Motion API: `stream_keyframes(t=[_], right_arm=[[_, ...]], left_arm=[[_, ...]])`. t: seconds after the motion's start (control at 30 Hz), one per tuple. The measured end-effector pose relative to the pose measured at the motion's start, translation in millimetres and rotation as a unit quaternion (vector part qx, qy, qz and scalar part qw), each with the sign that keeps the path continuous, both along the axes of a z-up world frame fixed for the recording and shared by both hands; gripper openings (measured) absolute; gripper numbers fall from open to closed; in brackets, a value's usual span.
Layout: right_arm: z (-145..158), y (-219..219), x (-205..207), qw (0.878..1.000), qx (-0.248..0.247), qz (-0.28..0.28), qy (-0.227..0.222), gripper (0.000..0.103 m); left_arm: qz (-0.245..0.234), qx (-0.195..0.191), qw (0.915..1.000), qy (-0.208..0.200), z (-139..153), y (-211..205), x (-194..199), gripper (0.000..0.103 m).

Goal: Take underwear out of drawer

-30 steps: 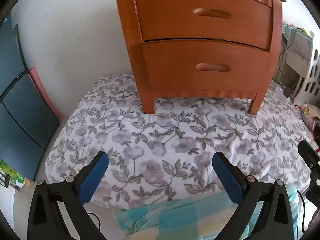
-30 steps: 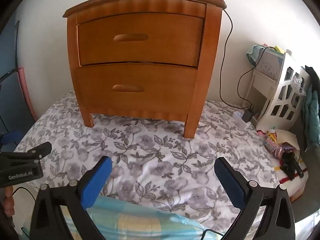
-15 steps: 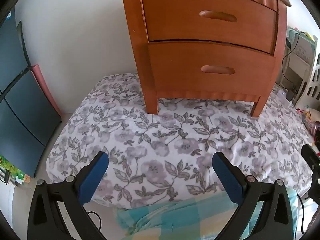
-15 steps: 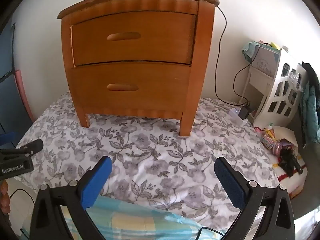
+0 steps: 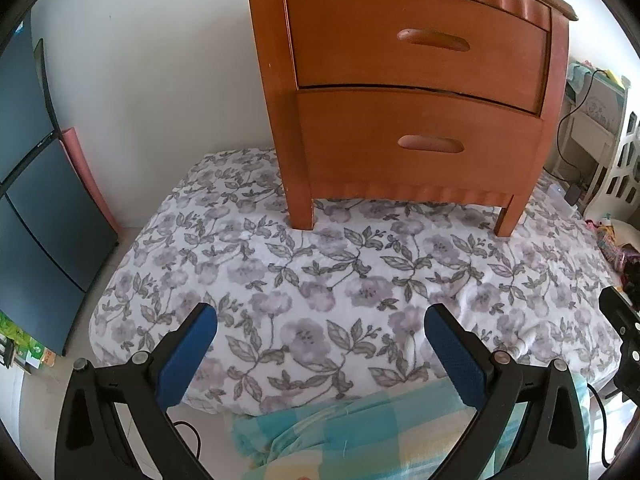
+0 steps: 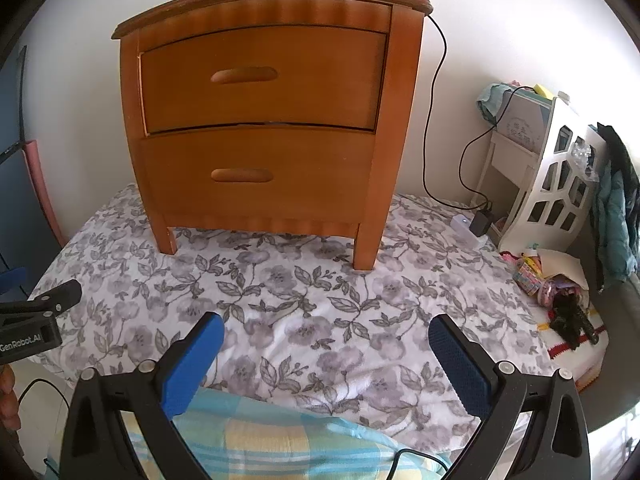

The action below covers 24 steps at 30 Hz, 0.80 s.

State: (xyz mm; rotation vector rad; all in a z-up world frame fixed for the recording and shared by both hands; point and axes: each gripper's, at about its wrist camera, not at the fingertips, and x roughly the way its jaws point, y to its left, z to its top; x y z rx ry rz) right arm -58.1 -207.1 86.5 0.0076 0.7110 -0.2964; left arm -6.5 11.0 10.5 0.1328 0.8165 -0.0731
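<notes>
Right wrist view: a floral-quilted bed (image 6: 312, 320) carries a wooden two-drawer nightstand (image 6: 264, 120), both drawers shut, so any underwear inside is hidden. The upper drawer (image 6: 260, 80) and lower drawer (image 6: 256, 172) each bear a long horizontal handle; which drawer holds the garment cannot be told. The nightstand stands ahead of and above both tools, well apart from them, facing the right gripper (image 6: 324, 350) more squarely than the left gripper (image 5: 320, 338), which sees it off to its right. Both sets of jaws are spread wide, holding and touching nothing.
</notes>
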Motion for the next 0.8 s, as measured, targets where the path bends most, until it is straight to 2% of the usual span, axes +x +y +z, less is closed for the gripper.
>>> stream_keyframes(t=[0.8], right_arm=[[7, 4, -6, 1.0, -0.01, -0.003, 0.004, 0.103]], left_arm=[[0.01, -0.033, 0.9982, -0.049, 9, 16, -8, 0.103]])
